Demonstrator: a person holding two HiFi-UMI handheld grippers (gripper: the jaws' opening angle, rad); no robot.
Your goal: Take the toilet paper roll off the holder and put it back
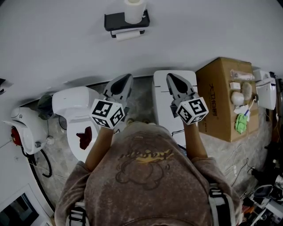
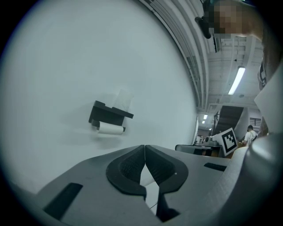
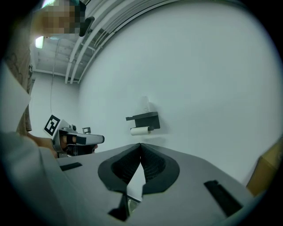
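Two toilet paper rolls show, one upright roll [image 1: 134,9] on the single black holder [image 1: 116,20] and one hung roll [image 1: 128,35] under it, along with two claws, the left claw [image 1: 127,78] and right claw [image 1: 171,78], one toilet [image 1: 75,103] and one cardboard box [image 1: 219,95].

Brown printed T-shirt [image 1: 146,176], perhaps backpack straps [image 1: 219,204]; grey fingers [image 1: 120,85].

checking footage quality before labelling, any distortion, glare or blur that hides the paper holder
Head view: dim, flat light, the wall edge bowed by the lens, the holder sharp near the top edge. Left gripper view: fisheye with black corners, a ceiling lamp glaring at right, the holder small but clear. Right gripper view: same dark corners, even light, the holder small yet readable.
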